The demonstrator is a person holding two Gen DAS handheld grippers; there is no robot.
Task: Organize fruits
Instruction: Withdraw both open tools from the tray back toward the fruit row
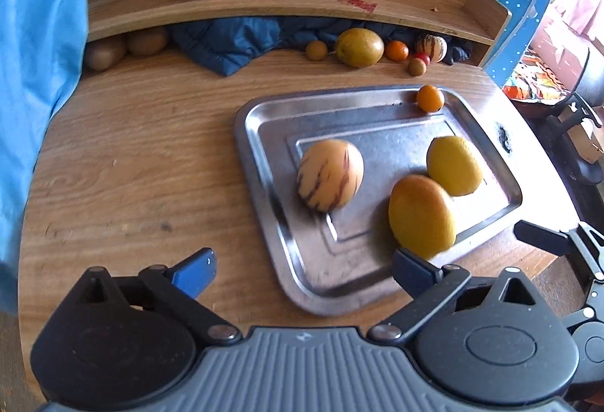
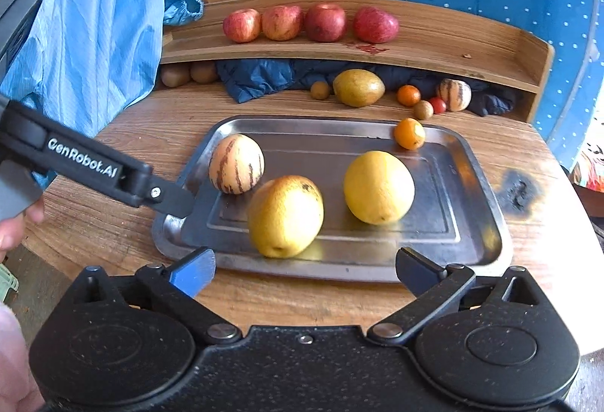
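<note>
Only the right wrist view shows the left gripper [image 2: 177,202] beside the tray [image 2: 487,234].

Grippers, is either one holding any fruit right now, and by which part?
Nothing is held. The left gripper and right gripper both have open, empty jaws near the tray.

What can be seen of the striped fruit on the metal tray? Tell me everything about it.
The striped fruit is roundish and pale cream-orange, with thin dark purple-brown streaks running down its smooth skin. It looks whole and unbruised. It rests on the metal tray, at the tray's left side in the right wrist view, close to the nearer yellow-orange fruit; contact between them is unclear. No hand-held gripper holds it.
</note>
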